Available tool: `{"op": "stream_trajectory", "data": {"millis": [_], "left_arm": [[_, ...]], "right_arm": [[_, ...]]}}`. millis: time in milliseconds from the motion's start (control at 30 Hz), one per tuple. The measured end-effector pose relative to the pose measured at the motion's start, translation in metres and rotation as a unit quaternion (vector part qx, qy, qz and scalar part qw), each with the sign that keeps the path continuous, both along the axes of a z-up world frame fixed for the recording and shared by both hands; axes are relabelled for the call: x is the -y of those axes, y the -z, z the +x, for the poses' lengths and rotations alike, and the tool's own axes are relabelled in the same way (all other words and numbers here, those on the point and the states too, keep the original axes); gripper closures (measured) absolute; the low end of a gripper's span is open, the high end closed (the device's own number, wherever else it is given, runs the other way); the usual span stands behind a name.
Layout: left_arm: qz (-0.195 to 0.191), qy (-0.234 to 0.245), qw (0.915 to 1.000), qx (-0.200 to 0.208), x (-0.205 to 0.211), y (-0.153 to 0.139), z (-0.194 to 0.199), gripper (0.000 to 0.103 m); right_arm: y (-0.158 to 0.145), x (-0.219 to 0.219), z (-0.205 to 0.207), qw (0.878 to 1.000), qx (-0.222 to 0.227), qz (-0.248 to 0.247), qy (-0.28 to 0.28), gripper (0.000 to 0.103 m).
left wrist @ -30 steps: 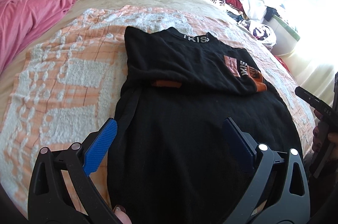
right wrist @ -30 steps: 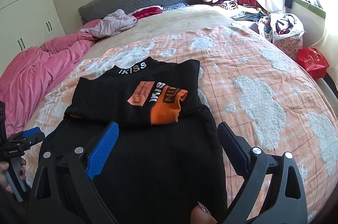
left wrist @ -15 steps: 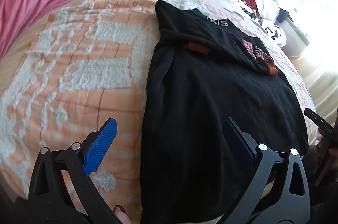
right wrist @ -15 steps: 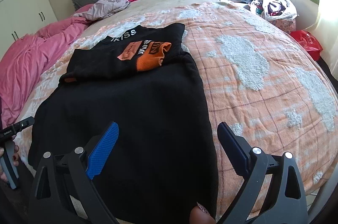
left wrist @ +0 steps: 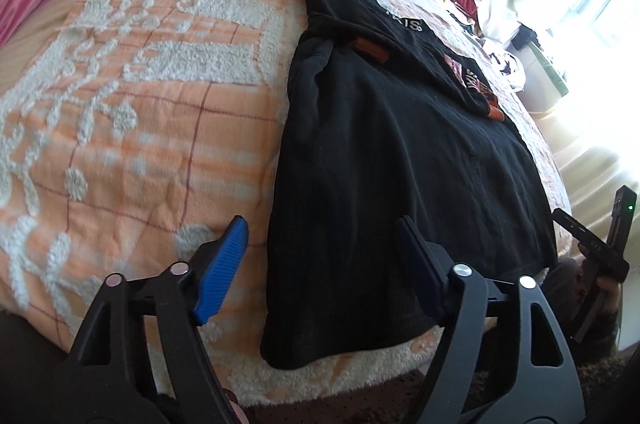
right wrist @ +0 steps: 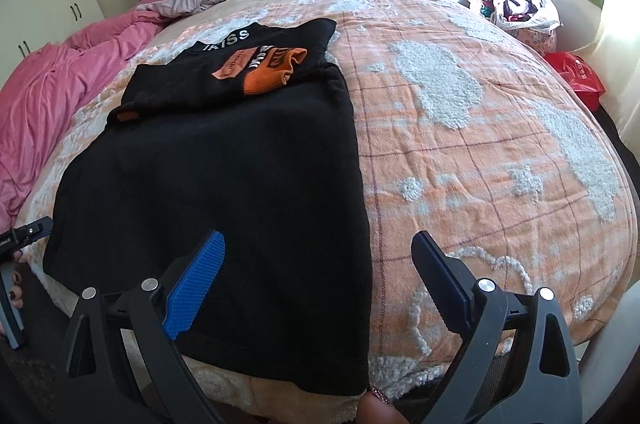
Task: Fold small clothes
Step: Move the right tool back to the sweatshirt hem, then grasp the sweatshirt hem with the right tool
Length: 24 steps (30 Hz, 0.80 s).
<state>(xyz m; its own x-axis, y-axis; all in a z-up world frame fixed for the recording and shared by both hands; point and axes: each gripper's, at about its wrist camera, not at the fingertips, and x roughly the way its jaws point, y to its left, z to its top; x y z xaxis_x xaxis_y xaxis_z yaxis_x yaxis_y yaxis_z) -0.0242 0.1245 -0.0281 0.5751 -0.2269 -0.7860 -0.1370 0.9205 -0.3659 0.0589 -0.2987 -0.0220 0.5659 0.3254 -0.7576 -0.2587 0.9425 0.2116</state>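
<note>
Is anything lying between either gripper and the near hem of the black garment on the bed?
Nothing visible does. The left gripper, whose jaws have just been closing with nothing between them, and the open right gripper each hang over a hem corner of the black garment, with only the orange blanket beside it.

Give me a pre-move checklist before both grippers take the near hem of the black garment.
1. Left gripper straddles the hem's left corner: ok; its jaws have just been closing, pads not yet on cloth.
2. Right gripper open over the right corner: ok.
3. Black garment lies flat on the orange blanket: ok.
4. Sleeves folded in across the chest: ok.
5. Hem free underneath: cannot tell.
</note>
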Motion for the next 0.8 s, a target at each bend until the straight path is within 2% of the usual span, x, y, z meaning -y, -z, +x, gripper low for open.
{"op": "stream_trajectory", "data": {"millis": [100, 200, 300, 667, 800], "left_arm": [[-0.017, 0.004, 0.9998, -0.010, 0.001, 0.006, -0.005, 0.058], [-0.018, 0.000, 0.9997, -0.014, 0.001, 0.010, -0.010, 0.069], [-0.031, -0.003, 0.9993, -0.019, -0.003, 0.013, -0.014, 0.073], [-0.025, 0.006, 0.9993, -0.028, -0.003, 0.018, -0.024, 0.074], [-0.016, 0.011, 0.9993, -0.030, -0.001, 0.017, -0.027, 0.074]], "right_arm": [[0.003, 0.008, -0.004, 1.000, -0.006, -0.001, 0.004, 0.009], [0.004, 0.016, -0.008, 1.000, -0.008, -0.002, 0.010, 0.009], [0.003, 0.022, -0.012, 1.000, -0.009, 0.004, 0.015, 0.009], [0.007, 0.014, -0.021, 0.999, -0.035, 0.022, -0.028, 0.009], [0.011, 0.007, -0.022, 0.998, -0.050, 0.015, -0.044, 0.010]]}}
